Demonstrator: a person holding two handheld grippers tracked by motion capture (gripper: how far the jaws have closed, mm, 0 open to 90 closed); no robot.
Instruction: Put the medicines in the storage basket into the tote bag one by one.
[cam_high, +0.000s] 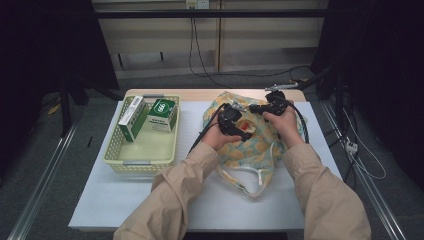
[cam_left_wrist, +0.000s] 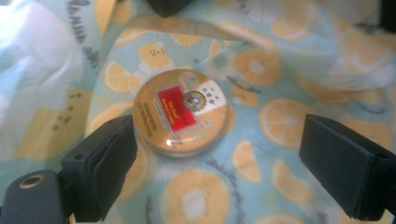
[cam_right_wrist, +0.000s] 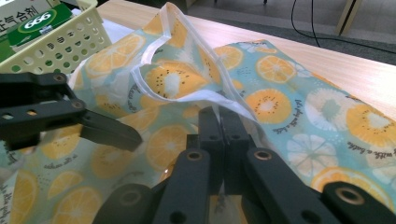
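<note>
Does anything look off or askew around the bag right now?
Nothing is spilled or damaged. The fruit-print bag lies crumpled, its rim pinched up by the right gripper. A round tin sits flat inside, ahead of the open left gripper. Two boxes lean in the basket.

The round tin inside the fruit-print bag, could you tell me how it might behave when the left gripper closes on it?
The round tin looks rigid, so it should hold shape. Its glossy domed lid suggests slipperiness. Resting on soft bag fabric, it may shift.
</note>
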